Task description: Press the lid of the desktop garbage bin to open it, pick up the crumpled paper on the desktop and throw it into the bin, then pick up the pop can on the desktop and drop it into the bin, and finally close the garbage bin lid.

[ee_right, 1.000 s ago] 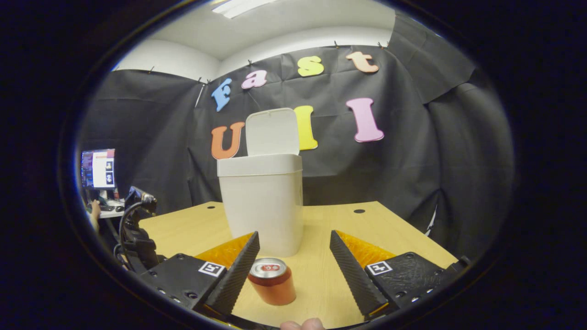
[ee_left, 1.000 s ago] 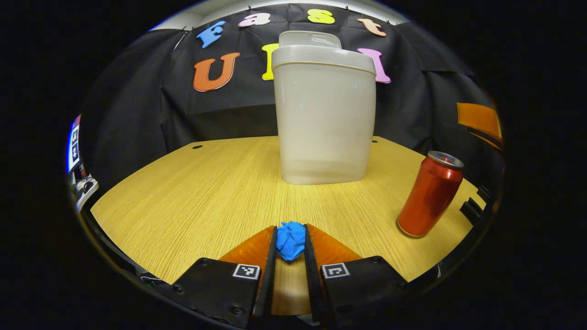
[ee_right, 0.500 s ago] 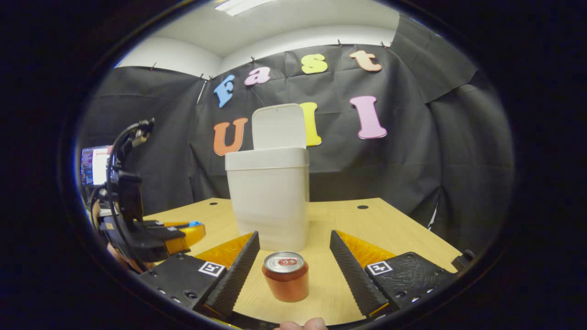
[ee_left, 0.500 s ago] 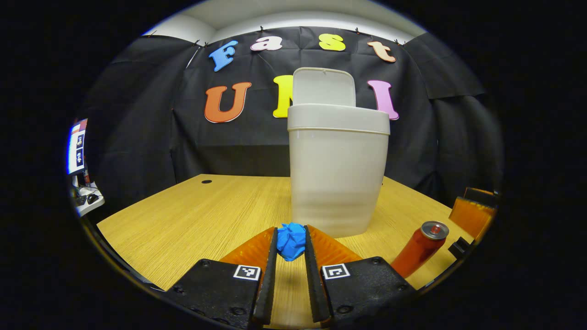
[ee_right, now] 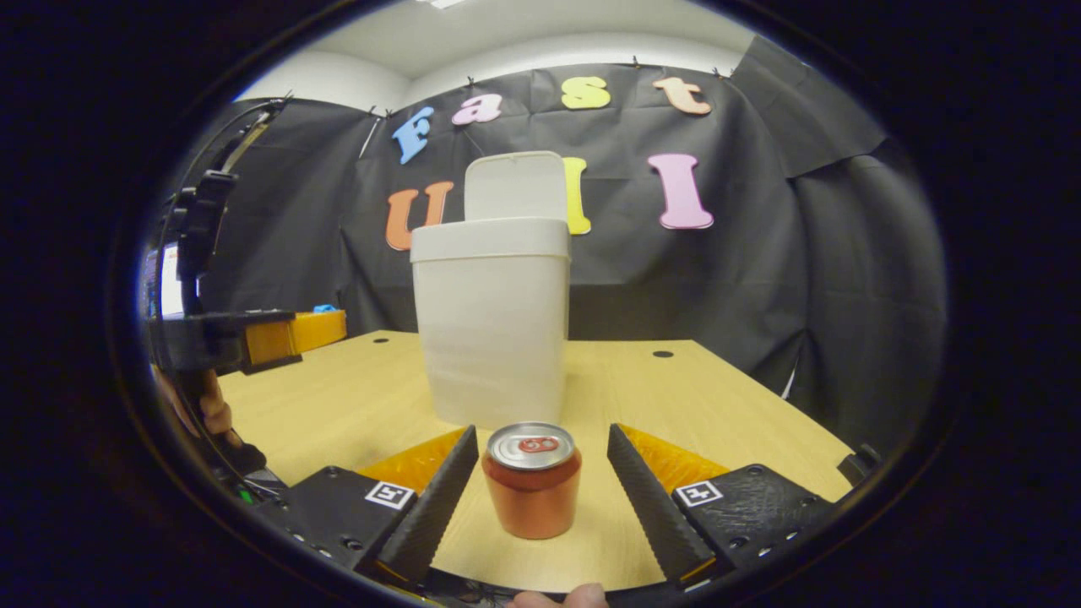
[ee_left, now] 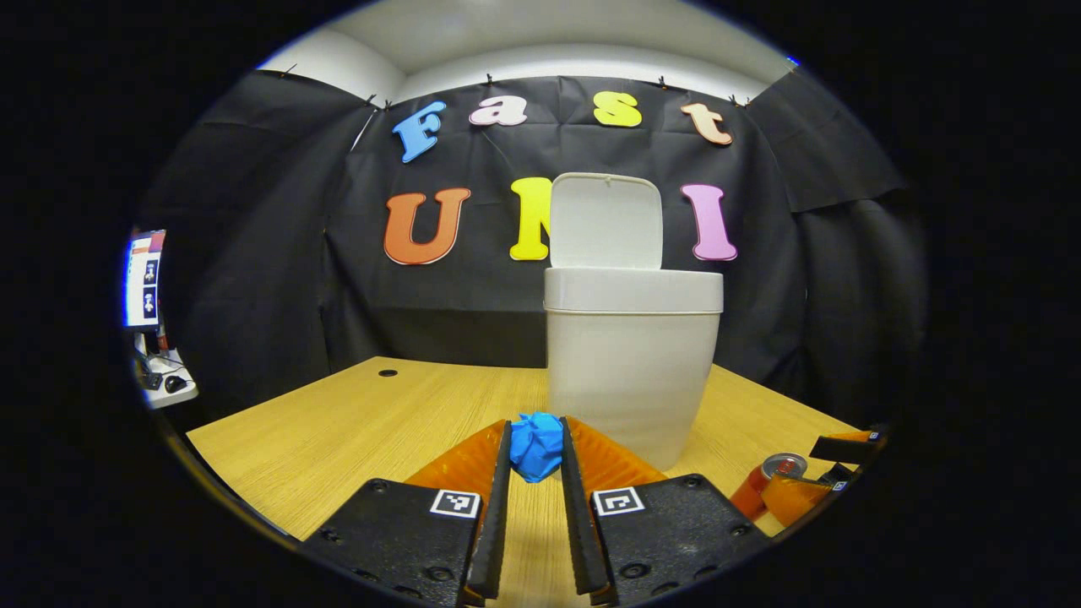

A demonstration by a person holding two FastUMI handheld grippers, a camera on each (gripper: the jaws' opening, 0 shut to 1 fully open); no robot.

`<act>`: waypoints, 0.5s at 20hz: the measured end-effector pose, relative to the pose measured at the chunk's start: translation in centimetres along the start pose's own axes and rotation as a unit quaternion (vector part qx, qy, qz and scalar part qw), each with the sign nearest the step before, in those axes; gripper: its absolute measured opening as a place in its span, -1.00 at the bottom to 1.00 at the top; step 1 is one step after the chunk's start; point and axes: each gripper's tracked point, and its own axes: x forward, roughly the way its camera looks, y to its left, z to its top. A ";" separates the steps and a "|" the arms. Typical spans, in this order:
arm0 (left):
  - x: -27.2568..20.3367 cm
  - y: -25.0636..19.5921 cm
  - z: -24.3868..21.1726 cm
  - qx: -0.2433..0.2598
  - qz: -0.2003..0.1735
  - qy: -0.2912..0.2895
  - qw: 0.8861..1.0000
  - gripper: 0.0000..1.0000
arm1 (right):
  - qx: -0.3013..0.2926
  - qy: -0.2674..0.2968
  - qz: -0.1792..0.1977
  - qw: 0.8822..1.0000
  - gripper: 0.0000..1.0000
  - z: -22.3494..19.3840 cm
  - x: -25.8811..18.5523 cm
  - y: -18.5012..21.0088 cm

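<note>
A white bin (ee_left: 632,363) stands on the wooden desk (ee_left: 372,431) with its lid (ee_left: 605,221) flipped up. My left gripper (ee_left: 535,447) is shut on a crumpled blue paper ball (ee_left: 535,444), held above the desk in front of the bin. In the right gripper view the bin (ee_right: 491,321) rises behind a red pop can (ee_right: 532,481) that stands upright between the fingers of my open right gripper (ee_right: 535,460), untouched by either finger. At the left of that view the left gripper (ee_right: 317,325) hovers with the blue paper (ee_right: 323,308) showing at its tip. The can (ee_left: 764,485) peeks in low right in the left gripper view.
Black cloth walls close the booth behind and beside the desk. A monitor and small table (ee_left: 148,338) stand off the desk's left side. A hand (ee_right: 211,414) grips the left gripper's handle. Small holes (ee_right: 662,354) dot the desk's far part.
The left gripper rose with the blue paper off the desk and now sits higher before the bin. The right gripper moved forward, so the can stands deeper between its fingers.
</note>
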 end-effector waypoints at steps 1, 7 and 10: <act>0.1 0.1 0.1 -0.002 0.001 -0.001 1.000 -0.31 | 0.001 0.004 0.000 1.000 0.92 -0.3 0.2 0.1; 0.2 0.8 1.3 -0.008 0.004 -0.013 1.000 -0.31 | 0.014 0.053 0.000 0.999 0.92 -4.1 1.5 0.1; 0.3 0.9 1.9 -0.008 0.004 -0.019 1.000 -0.31 | 0.025 0.085 0.001 0.996 0.93 -5.9 2.0 0.2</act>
